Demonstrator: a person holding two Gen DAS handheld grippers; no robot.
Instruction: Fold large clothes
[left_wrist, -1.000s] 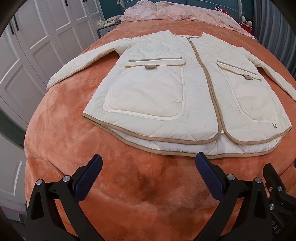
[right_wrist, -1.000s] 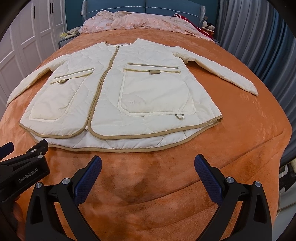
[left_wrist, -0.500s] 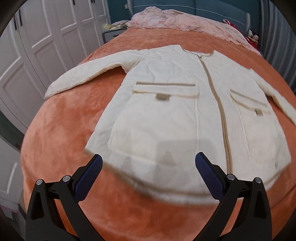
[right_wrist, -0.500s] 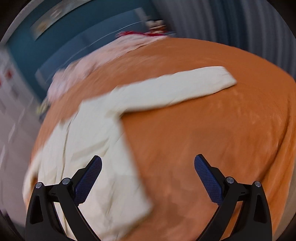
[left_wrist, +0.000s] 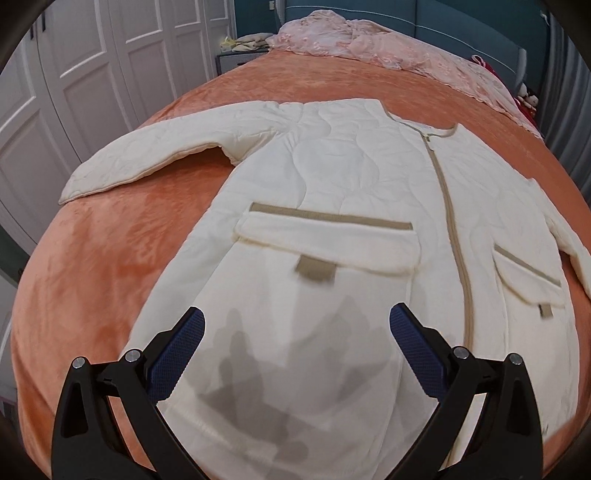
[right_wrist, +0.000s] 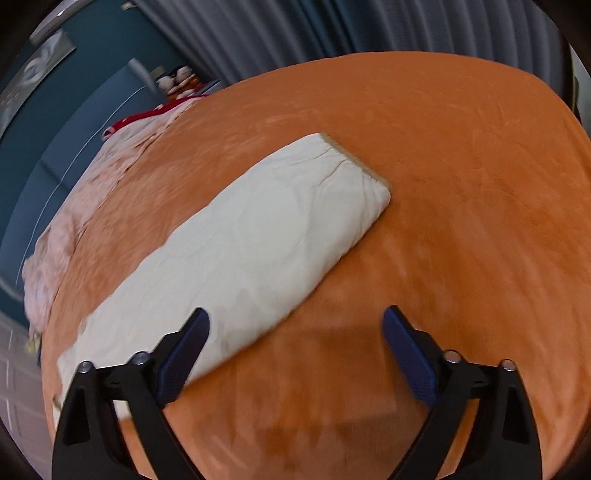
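A cream quilted jacket (left_wrist: 332, 177) with tan trim lies flat, front up and zipped, on the orange bed cover (left_wrist: 110, 251). Its left sleeve (left_wrist: 155, 162) stretches out toward the wardrobe side. My left gripper (left_wrist: 297, 326) hovers open above the left front pocket (left_wrist: 325, 240), nothing between its blue pads. In the right wrist view the jacket's other sleeve (right_wrist: 258, 240) runs diagonally, its tan-edged cuff (right_wrist: 354, 158) at the far end. My right gripper (right_wrist: 295, 325) hangs above that sleeve's near edge; its jaws are closing, still wide, with only bed cover between them.
A pink lace blanket (left_wrist: 388, 48) lies bunched at the blue headboard (left_wrist: 461, 22). White wardrobe doors (left_wrist: 92, 74) stand to the left of the bed, grey curtains (right_wrist: 332, 29) to the right. Soft toys (right_wrist: 177, 79) sit by the headboard.
Both grippers have moved forward from the foot of the bed. The left now hangs over the jacket's pocket; the right swung out to the right sleeve and rolled, tilting its view.
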